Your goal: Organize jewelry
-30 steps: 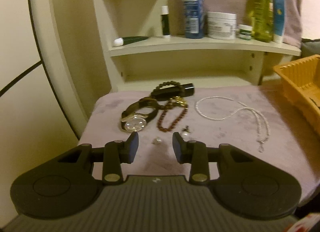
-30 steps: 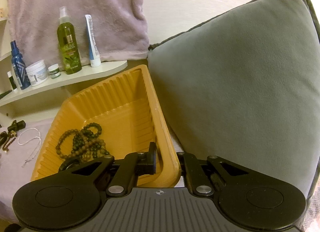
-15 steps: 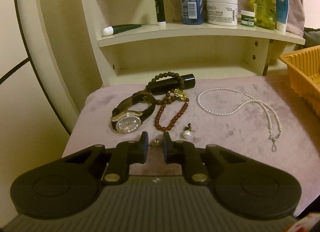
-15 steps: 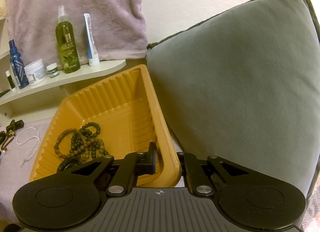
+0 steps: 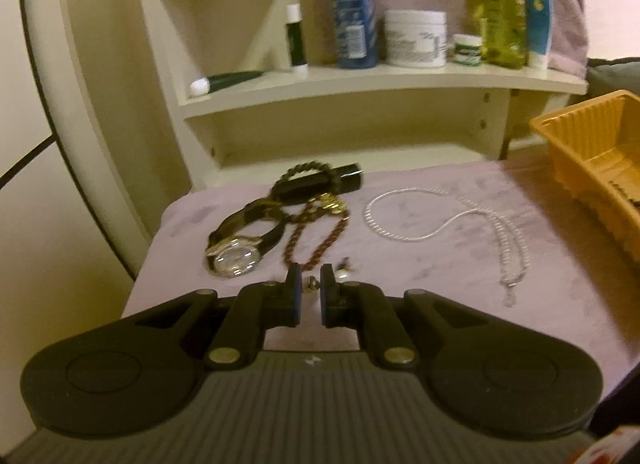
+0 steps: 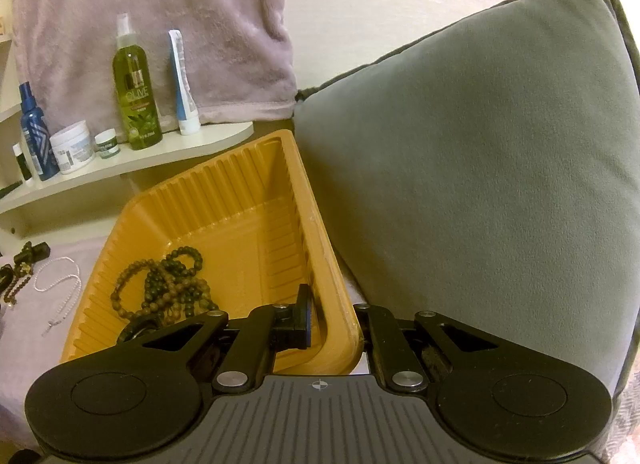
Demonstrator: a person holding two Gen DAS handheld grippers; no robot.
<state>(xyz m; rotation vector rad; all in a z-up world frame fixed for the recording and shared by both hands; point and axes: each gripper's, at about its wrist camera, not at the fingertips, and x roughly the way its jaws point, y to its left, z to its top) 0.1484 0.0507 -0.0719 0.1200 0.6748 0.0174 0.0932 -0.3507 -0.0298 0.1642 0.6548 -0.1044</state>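
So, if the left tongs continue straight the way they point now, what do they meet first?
Probably the red-brown bead bracelet, just beyond the small earring between the left tongs; depth is hard to judge.

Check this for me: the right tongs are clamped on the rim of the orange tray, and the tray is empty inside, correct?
Not quite. The right tongs are clamped on the rim of the orange tray, but the tray is not empty: a pile of dark beaded bracelets lies in it, as the right wrist view shows.
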